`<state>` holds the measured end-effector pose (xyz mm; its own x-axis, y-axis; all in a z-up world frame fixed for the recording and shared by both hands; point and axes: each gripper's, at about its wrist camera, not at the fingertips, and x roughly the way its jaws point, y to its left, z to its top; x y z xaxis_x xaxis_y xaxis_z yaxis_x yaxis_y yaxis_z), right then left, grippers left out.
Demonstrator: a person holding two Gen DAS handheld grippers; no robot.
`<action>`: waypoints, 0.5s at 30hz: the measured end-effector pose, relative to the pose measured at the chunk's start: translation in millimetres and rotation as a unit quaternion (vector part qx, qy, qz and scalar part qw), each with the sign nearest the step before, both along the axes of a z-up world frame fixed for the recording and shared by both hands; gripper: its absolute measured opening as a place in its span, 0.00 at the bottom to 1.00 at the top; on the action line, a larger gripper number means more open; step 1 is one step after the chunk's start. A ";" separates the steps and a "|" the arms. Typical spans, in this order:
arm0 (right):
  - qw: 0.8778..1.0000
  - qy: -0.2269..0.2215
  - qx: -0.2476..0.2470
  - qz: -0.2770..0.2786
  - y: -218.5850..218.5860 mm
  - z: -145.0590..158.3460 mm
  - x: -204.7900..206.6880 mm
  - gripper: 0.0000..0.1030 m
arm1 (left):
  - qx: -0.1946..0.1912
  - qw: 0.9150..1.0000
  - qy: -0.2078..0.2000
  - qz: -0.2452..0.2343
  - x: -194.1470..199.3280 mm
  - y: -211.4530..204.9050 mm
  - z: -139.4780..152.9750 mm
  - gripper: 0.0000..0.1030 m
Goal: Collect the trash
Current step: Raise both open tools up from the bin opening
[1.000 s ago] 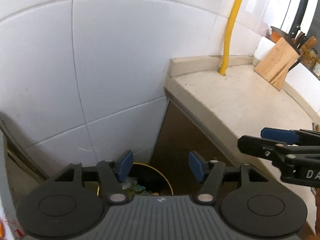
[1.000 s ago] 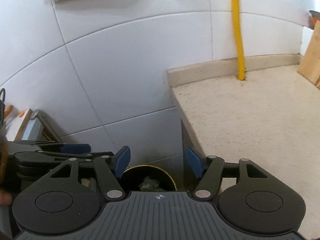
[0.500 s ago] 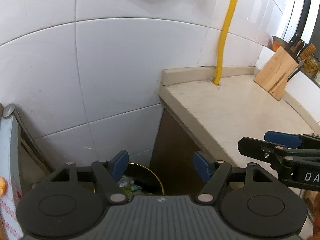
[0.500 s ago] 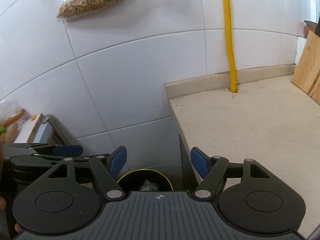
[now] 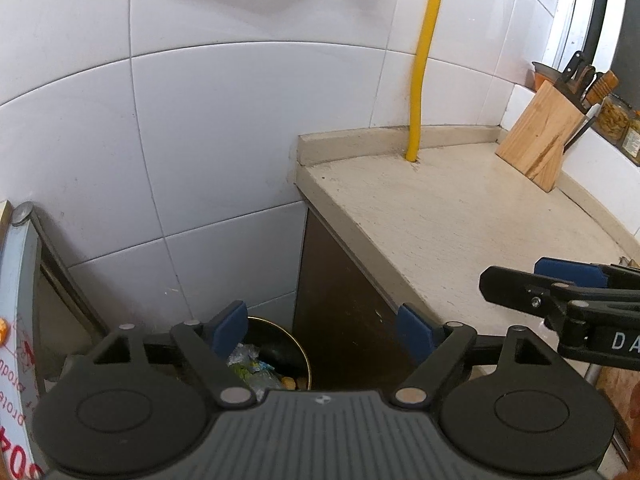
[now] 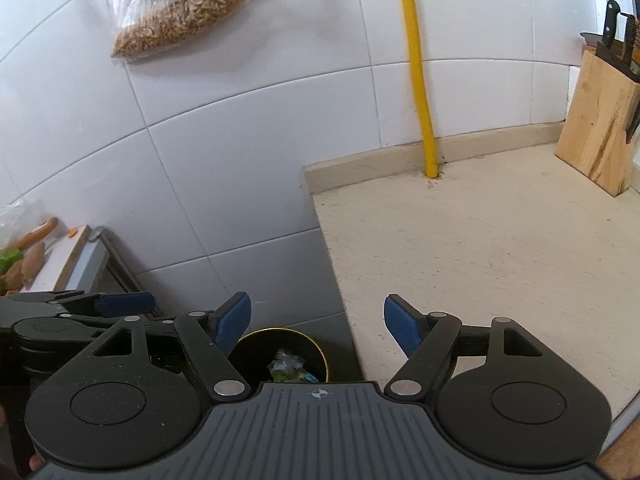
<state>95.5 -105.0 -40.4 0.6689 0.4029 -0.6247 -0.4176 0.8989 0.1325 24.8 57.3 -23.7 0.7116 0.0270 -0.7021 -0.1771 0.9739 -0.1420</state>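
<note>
Both grippers are found above the bin point(image 5: 276, 356), which stands on the floor in the gap between the tiled wall point(image 5: 224, 128) and the counter point(image 5: 460, 216). Since a second ago both views have drawn back and upward: the bin is seen lower and smaller, and more of the counter and the knife block point(image 5: 540, 136) has come into view.

The jaws of the left gripper point(image 5: 320, 330) are noted as opening, with nothing between them. The jaws of the right gripper point(image 6: 318, 318) are likewise opening and empty.

The trash point(image 6: 290, 370) is observed inside the bin, as crumpled wrappers and scraps. It is judged that a drop has been completed and both grippers are being withdrawn. No further trash is seen on the counter; whether more remains elsewhere cannot be told.
</note>
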 end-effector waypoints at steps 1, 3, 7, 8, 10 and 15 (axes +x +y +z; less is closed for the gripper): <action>1.000 -0.001 -0.001 0.001 -1.8 0.3 -0.7 0.78 | 0.000 1.000 0.002 0.001 -0.8 -1.1 -0.5 0.76; 1.000 -0.002 0.000 0.000 -4.9 0.8 -2.1 0.78 | -0.002 1.000 0.003 0.003 -1.8 -2.9 -1.5 0.77; 1.000 0.001 -0.001 0.002 -6.9 -1.0 -4.2 0.78 | -0.006 1.000 0.010 0.007 -4.9 -6.4 -3.5 0.78; 1.000 0.002 -0.001 0.002 -7.6 -1.3 -4.9 0.78 | -0.006 1.000 0.011 0.009 -6.2 -7.1 -3.8 0.78; 1.000 0.002 0.000 0.003 -8.5 -1.5 -6.4 0.79 | -0.007 1.000 0.016 0.012 -8.6 -8.0 -4.5 0.78; 1.000 0.001 0.000 0.000 -12.4 -0.8 -10.6 0.80 | -0.015 0.999 0.018 0.023 -16.9 -8.5 -4.6 0.82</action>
<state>84.9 -117.4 -41.2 0.6684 0.4026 -0.6255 -0.4170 0.8991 0.1331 7.9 48.9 -28.2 0.6842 0.0379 -0.7283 -0.2269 0.9601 -0.1632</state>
